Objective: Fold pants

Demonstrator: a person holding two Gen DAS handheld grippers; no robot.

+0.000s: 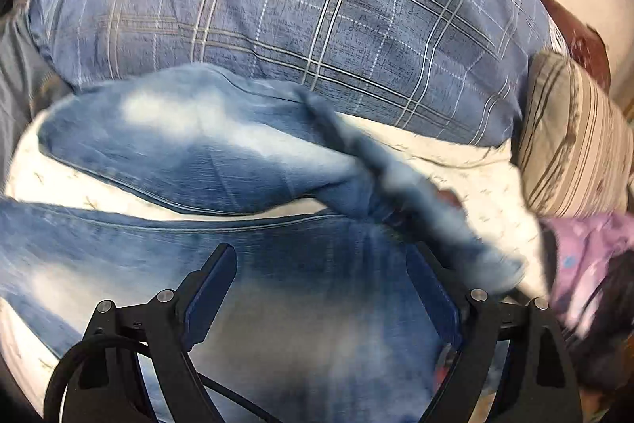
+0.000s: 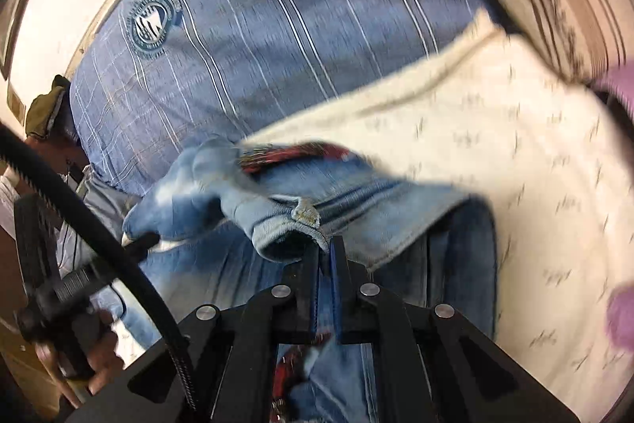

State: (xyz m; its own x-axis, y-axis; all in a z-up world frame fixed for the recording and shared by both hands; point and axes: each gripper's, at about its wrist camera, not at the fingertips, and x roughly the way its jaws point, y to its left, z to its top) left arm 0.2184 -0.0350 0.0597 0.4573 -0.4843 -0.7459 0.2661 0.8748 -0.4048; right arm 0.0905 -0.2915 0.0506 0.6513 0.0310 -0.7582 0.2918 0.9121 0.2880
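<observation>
Two grippers in my views: my right gripper is clamped on the jeans' waistband edge, angled down; my left gripper hangs spread wide over the denim, gripping nothing. Both legs run leftward across the cream sheet, below the blue plaid pillow

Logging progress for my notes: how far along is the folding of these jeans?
Early. Done: little; the jeans lie with both legs spread apart on the white sheet. In hand: the right gripper is shut on the waistband edge, lifting it. The left gripper is open above the denim. Left: every fold.
</observation>
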